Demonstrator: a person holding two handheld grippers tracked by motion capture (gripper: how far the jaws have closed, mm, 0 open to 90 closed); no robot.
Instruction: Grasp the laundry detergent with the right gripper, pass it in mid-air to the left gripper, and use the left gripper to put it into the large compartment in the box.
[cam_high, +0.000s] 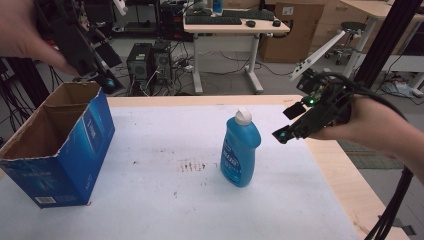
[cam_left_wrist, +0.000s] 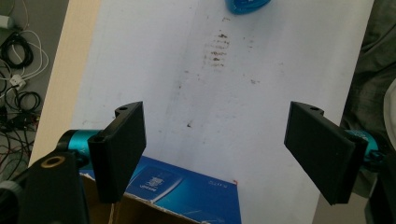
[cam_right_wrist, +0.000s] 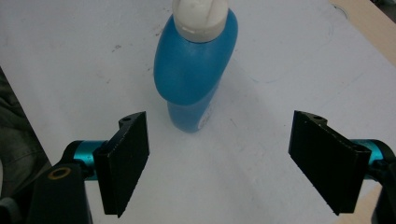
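While the right gripper (cam_high: 289, 131) hovers beside the upright blue bottle (cam_high: 240, 150), jaws spread and empty, the left gripper (cam_high: 95, 70), apparently over the box (cam_high: 55, 145), is spread too.

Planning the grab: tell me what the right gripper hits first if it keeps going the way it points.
Probably the blue bottle: it stands upright ahead of the open right gripper, centred slightly left between the jaws. Depth is unclear.
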